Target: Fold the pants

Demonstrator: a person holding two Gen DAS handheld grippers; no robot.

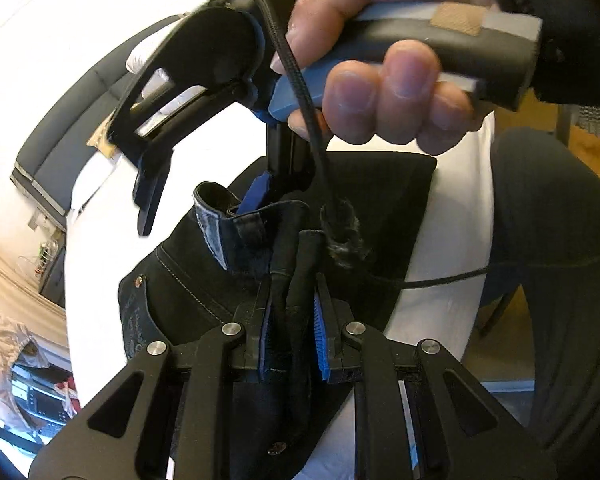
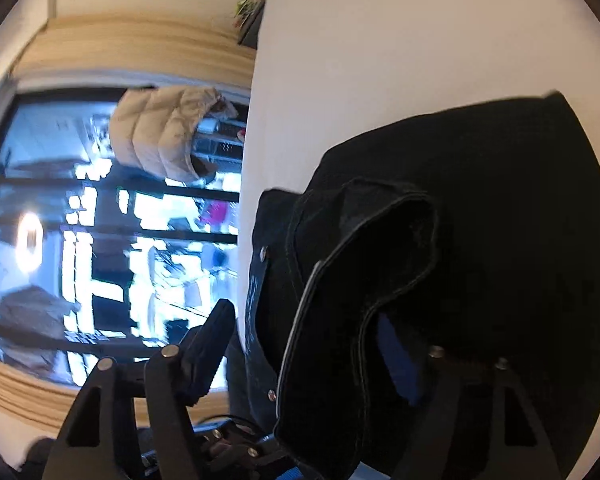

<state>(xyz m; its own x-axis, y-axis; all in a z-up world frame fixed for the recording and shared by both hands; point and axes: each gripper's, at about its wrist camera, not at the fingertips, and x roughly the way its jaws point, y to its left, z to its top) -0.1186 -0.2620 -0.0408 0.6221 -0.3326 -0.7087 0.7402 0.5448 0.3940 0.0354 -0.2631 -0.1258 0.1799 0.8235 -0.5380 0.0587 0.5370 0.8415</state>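
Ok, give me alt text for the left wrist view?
The left gripper is shut on a bunched fold of the black pants over a white table. Above, a hand holds the right gripper, one blue-padded finger tucked into the waistband.

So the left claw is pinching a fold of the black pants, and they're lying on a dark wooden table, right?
Not quite. The left claw does pinch the black pants, but the table under them is white, not dark wood. The left wrist view shows it.
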